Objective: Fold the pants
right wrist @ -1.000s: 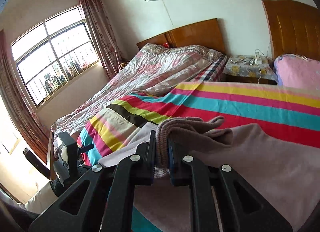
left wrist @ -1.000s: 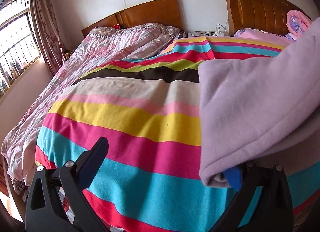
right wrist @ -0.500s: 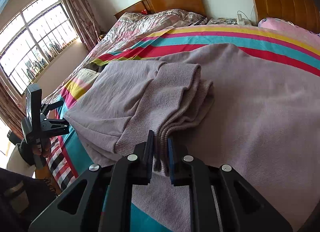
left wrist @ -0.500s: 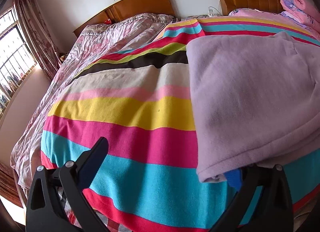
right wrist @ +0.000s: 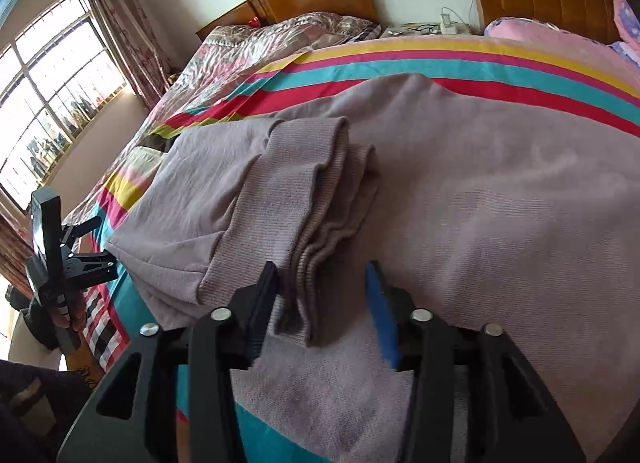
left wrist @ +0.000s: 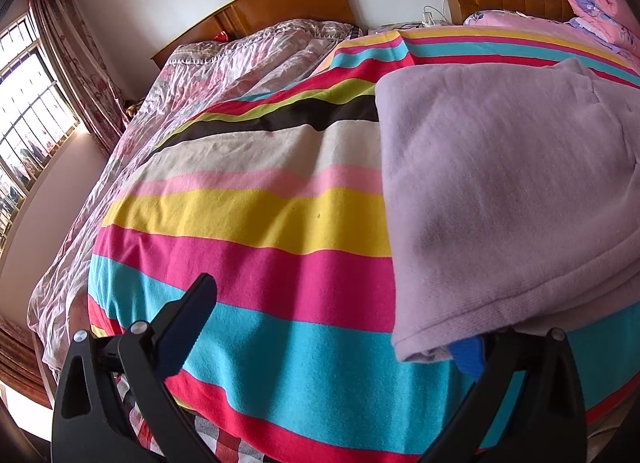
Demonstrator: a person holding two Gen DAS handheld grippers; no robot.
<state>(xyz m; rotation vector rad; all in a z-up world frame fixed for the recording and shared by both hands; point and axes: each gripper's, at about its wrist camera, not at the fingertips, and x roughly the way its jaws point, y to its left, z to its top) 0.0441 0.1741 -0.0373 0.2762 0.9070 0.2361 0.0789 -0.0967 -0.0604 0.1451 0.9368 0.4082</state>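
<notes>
The lilac pants [right wrist: 480,191] lie folded on the striped blanket [left wrist: 260,223]. In the right wrist view their ribbed cuffs [right wrist: 316,191] rest on top of the fold. My right gripper [right wrist: 324,303] is open, its jaws on either side of the cuff ends, not clamping them. In the left wrist view the pants [left wrist: 500,183] fill the right side. My left gripper [left wrist: 336,327] is wide open; its right finger sits under the pants' near corner, its left finger over bare blanket. It also shows at the left of the right wrist view [right wrist: 68,259].
A second bed with a shiny floral quilt [left wrist: 200,79] lies to the left, by the window [right wrist: 48,103]. Wooden headboards [left wrist: 280,3] stand against the far wall. Pink bedding [left wrist: 592,3] is piled at the far right. The blanket's near edge [left wrist: 240,435] drops off just ahead of the grippers.
My right gripper lowered the cuffs onto the pants, then opened and let them go. The pants went from hanging to lying flat. My left gripper stayed open.
</notes>
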